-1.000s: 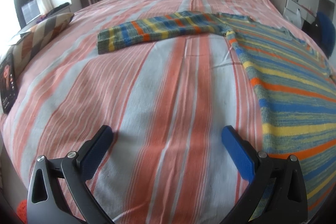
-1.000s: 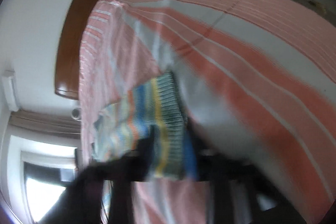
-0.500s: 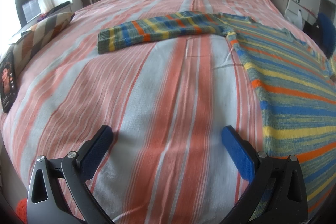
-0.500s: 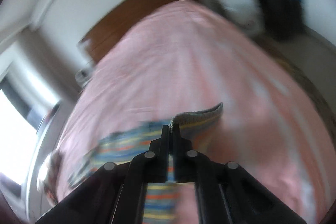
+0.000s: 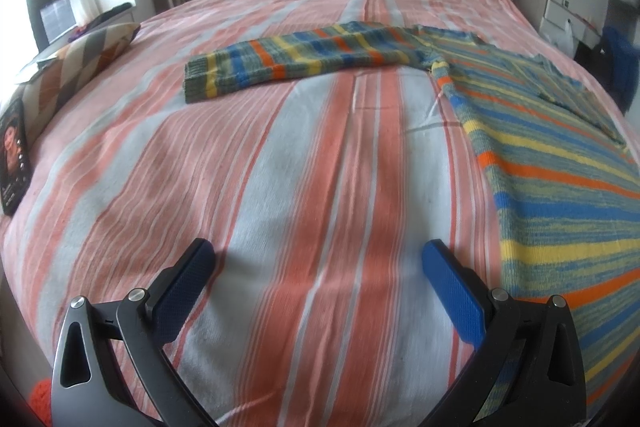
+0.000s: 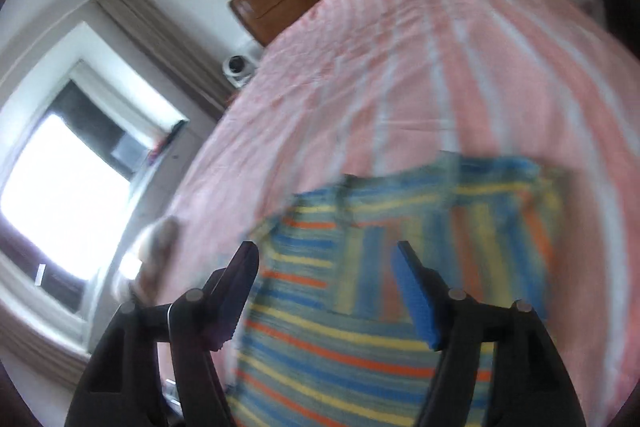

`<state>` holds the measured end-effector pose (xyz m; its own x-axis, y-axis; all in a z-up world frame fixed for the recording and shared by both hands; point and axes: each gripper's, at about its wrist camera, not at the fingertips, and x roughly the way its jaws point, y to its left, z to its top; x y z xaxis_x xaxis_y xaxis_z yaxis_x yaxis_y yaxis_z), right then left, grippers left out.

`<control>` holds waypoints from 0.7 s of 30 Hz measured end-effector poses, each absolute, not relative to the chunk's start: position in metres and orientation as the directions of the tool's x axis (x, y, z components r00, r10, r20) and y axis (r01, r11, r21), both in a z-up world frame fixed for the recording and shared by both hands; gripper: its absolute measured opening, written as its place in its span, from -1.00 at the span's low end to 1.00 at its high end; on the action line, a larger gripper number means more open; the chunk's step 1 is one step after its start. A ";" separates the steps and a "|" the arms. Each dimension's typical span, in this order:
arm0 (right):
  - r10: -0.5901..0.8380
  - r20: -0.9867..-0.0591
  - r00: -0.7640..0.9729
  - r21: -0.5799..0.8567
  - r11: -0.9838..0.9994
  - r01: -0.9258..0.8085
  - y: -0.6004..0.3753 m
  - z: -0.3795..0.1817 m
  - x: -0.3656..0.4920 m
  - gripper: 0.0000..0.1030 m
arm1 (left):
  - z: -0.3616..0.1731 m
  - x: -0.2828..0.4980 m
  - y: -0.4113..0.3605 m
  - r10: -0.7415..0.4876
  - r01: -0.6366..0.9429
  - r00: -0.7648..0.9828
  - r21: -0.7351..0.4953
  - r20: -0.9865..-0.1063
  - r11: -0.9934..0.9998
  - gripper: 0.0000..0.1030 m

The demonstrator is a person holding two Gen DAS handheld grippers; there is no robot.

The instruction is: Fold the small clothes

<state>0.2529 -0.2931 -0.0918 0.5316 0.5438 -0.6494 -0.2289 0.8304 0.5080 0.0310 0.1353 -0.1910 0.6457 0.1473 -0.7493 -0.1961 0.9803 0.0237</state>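
Showing left wrist view: left gripper (image 5: pixel 318 259) wide apart, empty, low over bed (image 5: pixel 280 155); sweater (image 5: pixel 560 187) flat at 3 o'clock, sleeve (image 5: pixel 304 61) stretched toward 11 o'clock.

Right wrist view (blurred): right gripper (image 6: pixel 325 261) parted, holding nothing, above sweater (image 6: pixel 360 307); other sleeve (image 6: pixel 472 227) folded across body at 1 o'clock.

Step, judged: sleeve folding. Next: left gripper reaches 12 o'clock, pinches cuff, carries it across body.
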 end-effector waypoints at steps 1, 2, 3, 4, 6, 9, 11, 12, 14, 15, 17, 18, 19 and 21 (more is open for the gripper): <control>0.505 -0.666 0.549 0.467 0.856 -0.220 -0.304 -0.095 0.247 0.35 | -0.191 0.030 0.135 0.148 -0.196 0.645 0.024 -0.750 0.980 0.99; 0.448 -0.689 0.569 0.404 0.890 -0.211 -0.322 -0.102 0.233 0.35 | -0.191 0.030 0.134 0.148 -0.196 0.645 0.025 -0.750 0.980 0.99; 0.391 -0.708 0.588 0.341 0.918 -0.201 -0.335 -0.109 0.222 0.36 | -0.191 0.030 0.134 0.148 -0.197 0.645 0.025 -0.750 0.980 0.99; 0.345 -0.722 0.600 0.290 0.938 -0.191 -0.343 -0.113 0.215 0.36 | -0.191 0.030 0.134 0.149 -0.197 0.645 0.025 -0.749 0.980 0.99; 0.229 -0.753 0.617 0.163 0.973 -0.161 -0.370 -0.137 0.189 0.36 | -0.191 0.030 0.135 0.149 -0.196 0.646 0.025 -0.749 0.980 0.99; 0.099 -0.793 0.601 0.057 0.994 -0.089 -0.414 -0.172 0.152 0.36 | -0.191 0.030 0.134 0.151 -0.197 0.648 0.027 -0.747 0.980 0.99; 0.052 -0.798 0.600 0.045 0.999 -0.027 -0.440 -0.187 0.132 0.36 | -0.191 0.030 0.134 0.150 -0.197 0.647 0.027 -0.747 0.980 0.99; 0.039 -0.789 0.613 0.056 0.998 0.008 -0.455 -0.192 0.121 0.36 | -0.191 0.030 0.134 0.151 -0.197 0.648 0.027 -0.747 0.980 0.99; 0.035 -0.764 0.645 0.080 0.996 0.040 -0.473 -0.197 0.105 0.37 | -0.191 0.030 0.134 0.152 -0.198 0.648 0.028 -0.747 0.980 0.99; 0.036 -0.749 0.662 0.088 0.995 0.045 -0.479 -0.200 0.099 0.38 | -0.191 0.030 0.135 0.153 -0.199 0.648 0.029 -0.746 0.980 0.99; 0.050 -0.725 0.687 0.102 0.994 0.035 -0.483 -0.203 0.091 0.48 | -0.190 0.029 0.134 0.157 -0.201 0.648 0.032 -0.745 0.979 0.99; 0.049 -0.709 0.704 0.095 0.995 0.027 -0.482 -0.206 0.088 0.50 | -0.190 0.029 0.135 0.158 -0.202 0.649 0.032 -0.744 0.979 0.99; 0.042 -0.700 0.713 0.084 0.996 0.023 -0.478 -0.208 0.088 0.54 | -0.189 0.029 0.135 0.159 -0.203 0.649 0.032 -0.744 0.979 0.99; 0.029 -0.693 0.720 0.061 0.998 0.019 -0.474 -0.211 0.089 0.58 | -0.190 0.030 0.136 0.160 -0.203 0.651 0.033 -0.742 0.979 0.99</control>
